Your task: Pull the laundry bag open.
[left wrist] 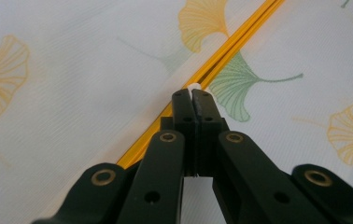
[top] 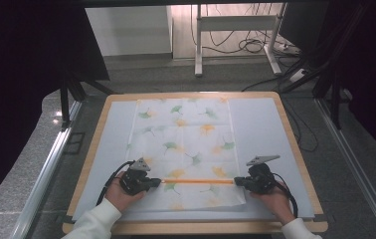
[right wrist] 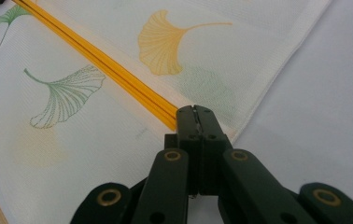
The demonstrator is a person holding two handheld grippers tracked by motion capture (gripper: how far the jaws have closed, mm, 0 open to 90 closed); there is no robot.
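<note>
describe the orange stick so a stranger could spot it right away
On the wooden table lies a white cloth printed with ginkgo leaves. Near its front edge, the thin orange rod runs between the left gripper and the right gripper: the only straight, solid-coloured thing there.

Bright, even light; dark surroundings

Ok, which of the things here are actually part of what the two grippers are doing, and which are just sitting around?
In use:
left gripper, shut on the orange rod's end
right gripper, shut on its other end
orange rod
ginkgo-print cloth under the rod

Just there:
pale mat
table
floor cables
white stand
</note>
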